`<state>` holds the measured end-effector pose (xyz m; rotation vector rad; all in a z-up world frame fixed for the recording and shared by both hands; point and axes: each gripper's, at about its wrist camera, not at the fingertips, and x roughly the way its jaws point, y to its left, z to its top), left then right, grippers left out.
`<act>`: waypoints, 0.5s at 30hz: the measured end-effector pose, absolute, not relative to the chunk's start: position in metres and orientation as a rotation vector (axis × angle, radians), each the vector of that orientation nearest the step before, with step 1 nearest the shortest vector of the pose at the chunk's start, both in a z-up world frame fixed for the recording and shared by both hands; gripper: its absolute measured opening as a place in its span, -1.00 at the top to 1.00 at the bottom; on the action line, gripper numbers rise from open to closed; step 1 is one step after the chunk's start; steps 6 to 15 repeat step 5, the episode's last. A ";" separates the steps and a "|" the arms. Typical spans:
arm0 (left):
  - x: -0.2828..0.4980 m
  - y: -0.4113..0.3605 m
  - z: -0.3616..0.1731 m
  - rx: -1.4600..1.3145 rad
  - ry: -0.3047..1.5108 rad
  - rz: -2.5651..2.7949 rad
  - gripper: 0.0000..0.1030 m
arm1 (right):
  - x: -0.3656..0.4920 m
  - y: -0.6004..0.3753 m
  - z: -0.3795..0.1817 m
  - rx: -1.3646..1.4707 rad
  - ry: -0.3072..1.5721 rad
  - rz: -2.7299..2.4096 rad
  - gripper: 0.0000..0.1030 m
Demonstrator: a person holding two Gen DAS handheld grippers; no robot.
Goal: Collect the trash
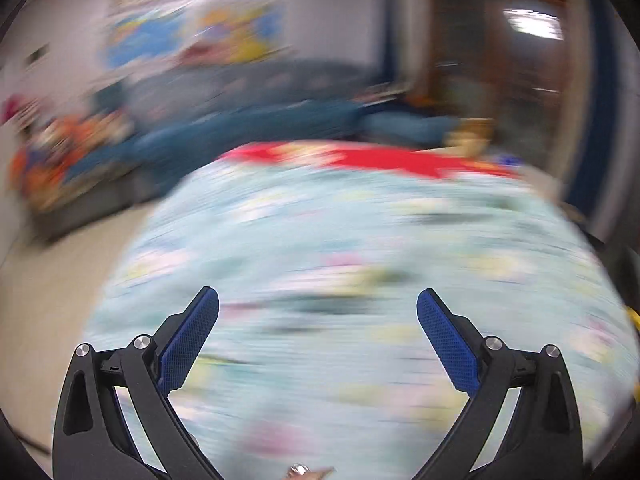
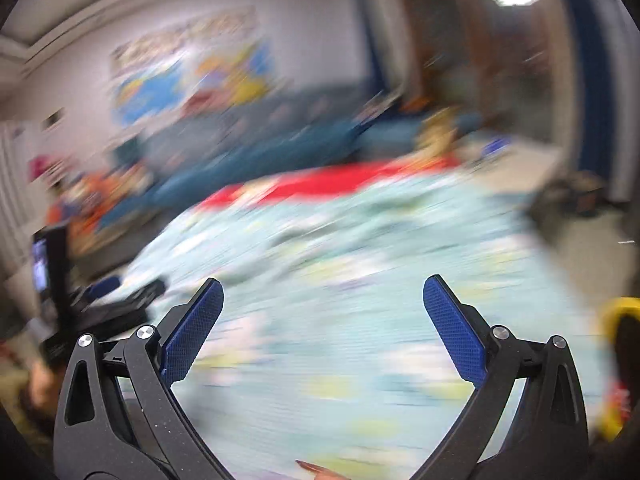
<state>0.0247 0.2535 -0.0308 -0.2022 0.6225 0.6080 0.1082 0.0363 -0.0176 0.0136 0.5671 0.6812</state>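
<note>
Both views are heavily motion-blurred. My left gripper (image 1: 318, 300) is open, with nothing between its blue pads, above a bed covered by a pale blue patterned blanket (image 1: 360, 280). My right gripper (image 2: 323, 288) is also open and empty over the same blanket (image 2: 340, 300). A red item (image 1: 360, 158) lies blurred at the bed's far end, also in the right wrist view (image 2: 320, 186). No piece of trash can be told apart in the blur. The left gripper's body (image 2: 80, 300) shows at the left of the right wrist view.
A yellow-rimmed container (image 2: 620, 320) sits at the right edge of the right wrist view. A blue sofa (image 1: 240, 136) stands beyond the bed under a colourful wall poster (image 1: 192, 28). Orange clutter (image 1: 60, 148) lies at the far left. Pale floor (image 1: 48, 288) runs left of the bed.
</note>
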 end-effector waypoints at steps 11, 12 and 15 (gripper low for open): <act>0.008 0.365 -0.066 -0.355 0.745 0.858 -0.87 | 0.128 0.197 -0.069 -0.137 0.794 0.819 -0.79; 0.008 0.365 -0.066 -0.355 0.745 0.858 -0.87 | 0.128 0.197 -0.069 -0.137 0.794 0.819 -0.79; 0.008 0.365 -0.066 -0.355 0.745 0.858 -0.87 | 0.128 0.197 -0.069 -0.137 0.794 0.819 -0.79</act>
